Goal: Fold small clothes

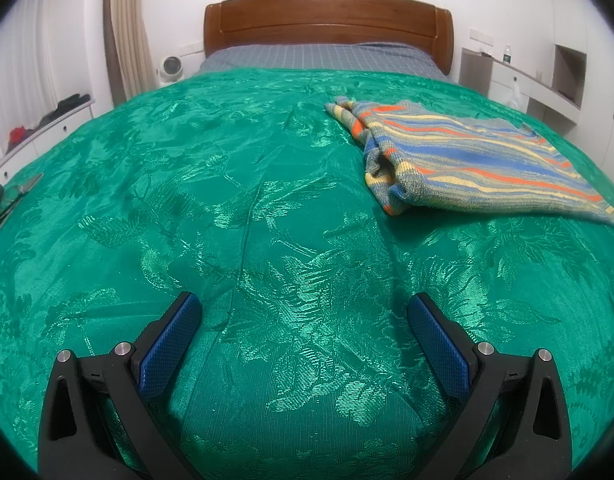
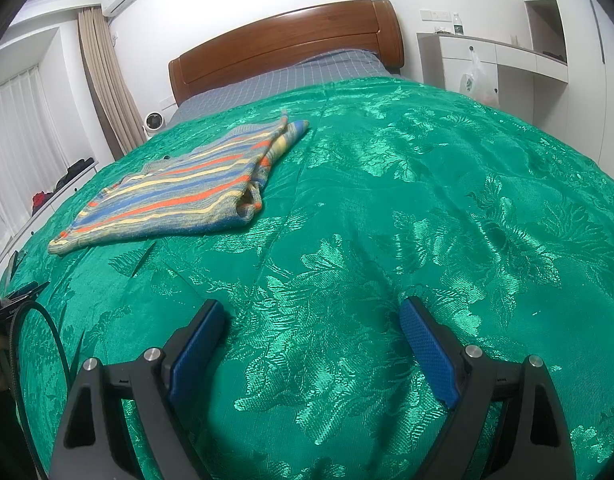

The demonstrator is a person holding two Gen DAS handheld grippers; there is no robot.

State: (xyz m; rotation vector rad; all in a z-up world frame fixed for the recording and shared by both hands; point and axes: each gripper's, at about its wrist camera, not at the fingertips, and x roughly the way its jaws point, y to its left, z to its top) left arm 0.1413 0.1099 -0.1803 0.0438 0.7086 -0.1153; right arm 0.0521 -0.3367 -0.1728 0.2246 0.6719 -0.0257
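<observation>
A small striped knit garment [image 1: 479, 160], in blue, yellow, orange and grey, lies folded flat on the green patterned bedspread [image 1: 227, 220]. In the left wrist view it is up and to the right, well beyond my left gripper [image 1: 305, 304], which stands open over bare bedspread with nothing between its blue pads. In the right wrist view the same garment [image 2: 179, 192] lies up and to the left, a sleeve end poking toward the headboard. My right gripper [image 2: 313, 312] is open too, empty, above the bedspread [image 2: 427, 200].
A wooden headboard [image 1: 327, 20] and grey checked sheet [image 1: 319, 58] close the far end of the bed. White drawers [image 2: 487, 56] with a plastic bag stand at the right. A small fan [image 2: 152, 122], curtains and a low white cabinet [image 1: 35, 136] lie left. A black cable [image 2: 31, 344] loops at the lower left.
</observation>
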